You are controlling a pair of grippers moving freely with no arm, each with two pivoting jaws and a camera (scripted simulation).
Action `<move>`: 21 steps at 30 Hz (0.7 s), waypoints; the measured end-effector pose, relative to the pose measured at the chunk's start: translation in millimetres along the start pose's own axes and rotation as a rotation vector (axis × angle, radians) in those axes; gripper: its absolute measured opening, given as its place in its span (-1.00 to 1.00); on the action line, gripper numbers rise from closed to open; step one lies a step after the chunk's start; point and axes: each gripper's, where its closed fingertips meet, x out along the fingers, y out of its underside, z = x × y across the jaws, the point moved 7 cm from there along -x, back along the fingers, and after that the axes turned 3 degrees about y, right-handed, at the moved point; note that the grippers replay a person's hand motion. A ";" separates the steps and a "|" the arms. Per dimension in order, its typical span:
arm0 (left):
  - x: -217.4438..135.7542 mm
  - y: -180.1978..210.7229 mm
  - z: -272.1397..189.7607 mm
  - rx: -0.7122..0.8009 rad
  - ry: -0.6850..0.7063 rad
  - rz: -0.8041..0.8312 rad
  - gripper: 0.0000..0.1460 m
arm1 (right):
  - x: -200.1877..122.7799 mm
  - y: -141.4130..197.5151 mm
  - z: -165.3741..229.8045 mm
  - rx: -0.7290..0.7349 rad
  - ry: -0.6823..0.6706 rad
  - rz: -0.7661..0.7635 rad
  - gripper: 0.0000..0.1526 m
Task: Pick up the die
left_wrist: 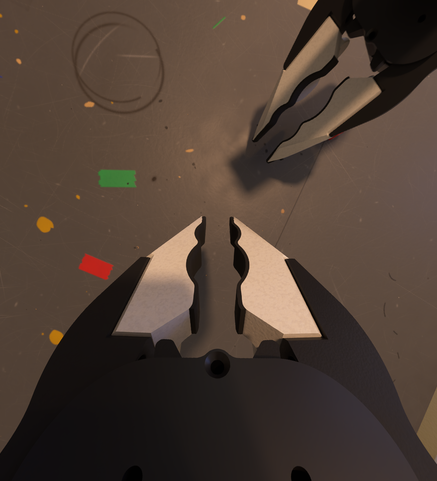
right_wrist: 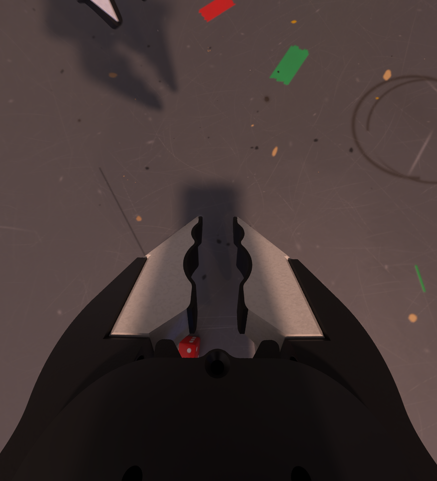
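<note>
The die [right_wrist: 189, 347] is small and red with white pips. In the right wrist view it lies on the table, seen low down between the bases of my fingers, not between the pads. In the left wrist view only a red sliver of the die [left_wrist: 334, 135] shows behind the right gripper's finger. My right gripper [right_wrist: 217, 218] is open by a narrow gap and holds nothing; it points down at the table, and it also shows in the left wrist view [left_wrist: 260, 151]. My left gripper [left_wrist: 217, 218] is open by a narrow gap, empty, and hovers nearer the table's front.
A scratched grey-brown table [left_wrist: 368, 234] with paint specks. A green tape strip [left_wrist: 117, 178] and a red tape strip [left_wrist: 95, 266] lie to the left, and dark ring marks [left_wrist: 118, 62] farther off. The table's edge [left_wrist: 436, 385] runs at the lower right.
</note>
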 end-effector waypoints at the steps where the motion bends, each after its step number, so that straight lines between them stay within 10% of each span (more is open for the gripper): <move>1: -0.5 1.6 -0.4 -0.003 -0.001 -0.002 -0.76 | 3.1 -0.7 0.0 -0.015 0.013 0.009 -0.67; 21: -4.0 -8.4 -51.2 0.047 0.077 -0.063 -0.74 | -24.6 3.5 2.3 0.043 -0.023 -0.035 -0.67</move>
